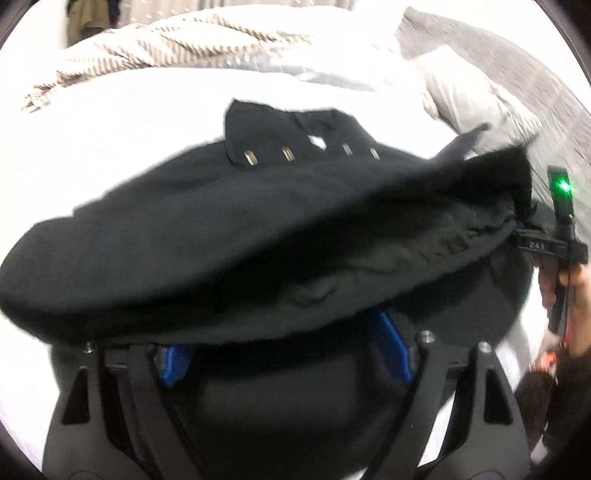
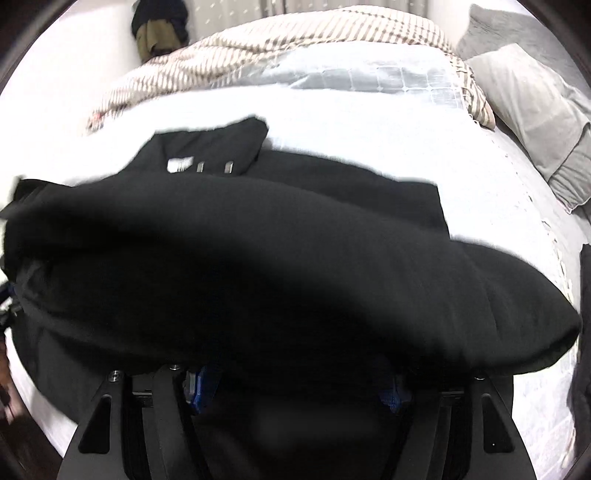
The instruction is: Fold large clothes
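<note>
A large black garment with a row of metal eyelets lies on the white bed. Its near part is raised in a thick fold, draped over both grippers. My left gripper is under the fold. Its blue fingers stand wide apart, with the tips hidden by cloth. The right wrist view shows the same garment, a white label, and my right gripper with blue fingers spread under the cloth. In the left wrist view the right gripper meets the garment's right end.
A striped beige blanket and a pale quilt are bunched at the far side of the bed. Grey pillows lie at the right. Dark clothes hang by the back wall. A hand grips the right tool.
</note>
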A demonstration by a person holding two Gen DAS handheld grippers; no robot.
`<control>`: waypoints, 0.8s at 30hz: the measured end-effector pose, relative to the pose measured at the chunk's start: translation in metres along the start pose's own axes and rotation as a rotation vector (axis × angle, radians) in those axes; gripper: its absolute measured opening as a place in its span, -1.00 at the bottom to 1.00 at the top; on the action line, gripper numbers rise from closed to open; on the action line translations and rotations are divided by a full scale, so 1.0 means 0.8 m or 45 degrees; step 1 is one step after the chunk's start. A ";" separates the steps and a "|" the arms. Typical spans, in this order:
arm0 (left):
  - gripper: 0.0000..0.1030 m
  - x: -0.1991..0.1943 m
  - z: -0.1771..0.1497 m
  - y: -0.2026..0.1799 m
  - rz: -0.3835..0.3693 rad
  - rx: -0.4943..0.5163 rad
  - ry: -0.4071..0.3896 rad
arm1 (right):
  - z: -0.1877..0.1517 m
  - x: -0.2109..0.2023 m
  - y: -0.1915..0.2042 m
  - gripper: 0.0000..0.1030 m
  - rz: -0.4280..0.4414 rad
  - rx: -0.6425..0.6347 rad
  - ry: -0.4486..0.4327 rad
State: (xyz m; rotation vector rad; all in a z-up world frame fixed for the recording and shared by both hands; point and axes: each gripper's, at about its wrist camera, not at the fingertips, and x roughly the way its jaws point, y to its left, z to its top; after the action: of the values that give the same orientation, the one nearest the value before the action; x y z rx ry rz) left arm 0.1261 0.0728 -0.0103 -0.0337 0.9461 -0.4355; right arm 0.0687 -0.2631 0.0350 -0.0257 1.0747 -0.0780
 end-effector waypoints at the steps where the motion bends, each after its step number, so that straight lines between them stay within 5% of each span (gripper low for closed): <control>1: 0.62 -0.002 0.010 0.004 0.017 -0.012 -0.026 | 0.013 0.000 -0.003 0.35 0.017 0.030 -0.023; 7: 0.62 -0.032 0.068 0.036 0.106 -0.169 -0.175 | 0.074 -0.022 -0.037 0.35 0.031 0.202 -0.165; 11: 0.63 -0.051 0.063 0.046 0.082 -0.224 -0.215 | 0.072 -0.044 -0.068 0.35 0.066 0.324 -0.229; 13: 0.68 -0.052 0.052 0.047 0.143 -0.218 -0.220 | 0.062 -0.045 -0.079 0.35 0.013 0.350 -0.206; 16: 0.95 -0.045 0.035 0.051 0.207 -0.234 -0.187 | 0.047 -0.041 -0.090 0.35 -0.046 0.372 -0.174; 19: 0.95 -0.033 0.024 0.061 0.200 -0.273 -0.107 | 0.028 -0.042 -0.099 0.37 -0.051 0.381 -0.155; 24: 0.95 -0.024 0.011 0.084 0.332 -0.318 -0.030 | 0.000 -0.050 -0.126 0.48 -0.078 0.335 -0.177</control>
State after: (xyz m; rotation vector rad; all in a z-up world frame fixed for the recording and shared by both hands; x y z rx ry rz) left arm 0.1465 0.1399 -0.0052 -0.1404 0.9626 -0.0746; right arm 0.0447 -0.3602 0.0762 0.1711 0.9181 -0.2684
